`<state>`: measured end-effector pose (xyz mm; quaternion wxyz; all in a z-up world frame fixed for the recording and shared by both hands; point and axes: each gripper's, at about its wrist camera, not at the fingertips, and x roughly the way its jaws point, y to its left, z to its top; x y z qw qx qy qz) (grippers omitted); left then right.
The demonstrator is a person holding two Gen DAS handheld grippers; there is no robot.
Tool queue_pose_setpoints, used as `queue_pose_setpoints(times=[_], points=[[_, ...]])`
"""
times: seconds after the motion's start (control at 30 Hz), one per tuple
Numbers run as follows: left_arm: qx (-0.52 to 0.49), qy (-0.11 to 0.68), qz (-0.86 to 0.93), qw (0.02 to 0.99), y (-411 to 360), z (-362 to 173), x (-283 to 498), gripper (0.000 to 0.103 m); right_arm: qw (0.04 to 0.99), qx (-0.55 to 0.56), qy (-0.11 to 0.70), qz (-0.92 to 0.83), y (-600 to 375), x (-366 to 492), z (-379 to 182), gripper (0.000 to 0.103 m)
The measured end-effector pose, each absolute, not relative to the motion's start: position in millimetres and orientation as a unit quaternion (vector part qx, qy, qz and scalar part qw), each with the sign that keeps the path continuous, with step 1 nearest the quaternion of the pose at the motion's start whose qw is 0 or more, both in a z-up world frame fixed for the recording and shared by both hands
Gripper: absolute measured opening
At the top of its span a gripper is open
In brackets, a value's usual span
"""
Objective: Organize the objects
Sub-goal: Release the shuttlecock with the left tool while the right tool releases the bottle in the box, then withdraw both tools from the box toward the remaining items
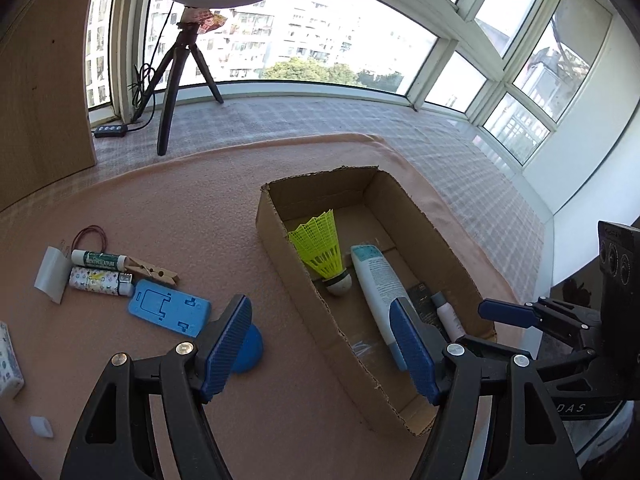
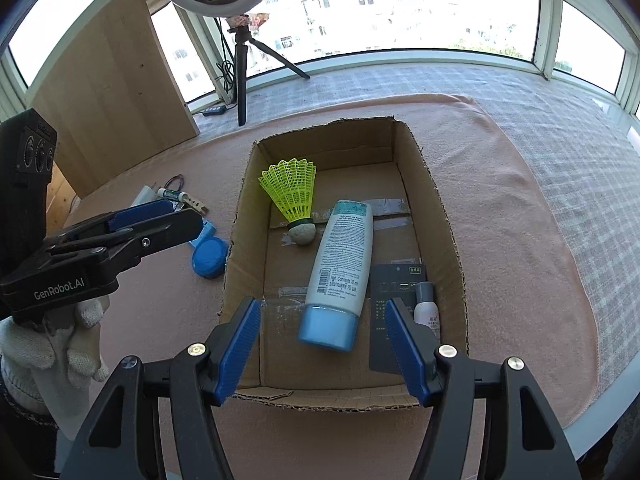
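An open cardboard box (image 1: 276,248) (image 2: 240,240) sits on the pink cloth. Inside lie a yellow shuttlecock (image 1: 320,248) (image 2: 294,192), a white tube with a blue cap (image 1: 380,280) (image 2: 344,256), a black card (image 1: 424,300) (image 2: 396,284) and a small white bottle (image 1: 448,316) (image 2: 426,312). My right gripper (image 2: 324,350) (image 1: 508,316) hangs open over the box's near end; the tube's cap shows between its fingers, untouched. My left gripper (image 1: 322,348) (image 2: 176,216) is open and empty, straddling the box's left wall beside a blue round lid (image 1: 250,348) (image 2: 208,258).
Left of the box lie a blue phone stand (image 1: 168,308), a clothespin (image 1: 154,272), a lip balm stick (image 1: 98,259), a patterned lighter (image 1: 100,282), a rubber band (image 1: 92,234) and a tissue pack (image 1: 8,360). A ring-light tripod (image 1: 176,76) and a wooden board (image 1: 40,100) stand behind.
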<state>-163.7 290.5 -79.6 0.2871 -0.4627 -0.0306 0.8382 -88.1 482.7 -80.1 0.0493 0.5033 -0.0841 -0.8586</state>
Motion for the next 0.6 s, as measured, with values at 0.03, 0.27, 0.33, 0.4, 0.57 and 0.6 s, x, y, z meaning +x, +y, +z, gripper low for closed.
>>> queue_pose_setpoints(times=[0.03,0.27,0.33,0.4,0.57,0.6], points=[[-0.464,-0.032,0.839,0.282,282.6,-80.6,-161.9,0.074,0.052,0.502,-0.084,-0.859,479.6,-88.5,-79.4,0.061],[-0.478,-0.052,0.844,0.236,214.3,-90.1,-142.1,0.074,0.085,0.503,-0.092,-0.855,449.2,-92.6,-76.6,0.061],[-0.481,-0.06,0.846,0.22,191.2,-92.4,-134.6,0.074,0.096,0.503,-0.088,-0.855,438.0,-93.6,-75.5,0.061],[-0.483,-0.066,0.849,0.203,169.2,-94.2,-126.5,0.074,0.107,0.503,-0.084,-0.854,426.0,-94.9,-73.9,0.061],[-0.484,-0.081,0.856,0.164,116.5,-96.0,-111.4,0.074,0.134,0.503,-0.077,-0.85,396.7,-99.2,-71.4,0.061],[-0.484,-0.084,0.857,0.157,106.9,-97.0,-109.1,0.074,0.139,0.503,-0.075,-0.849,390.5,-100.5,-71.1,0.061]])
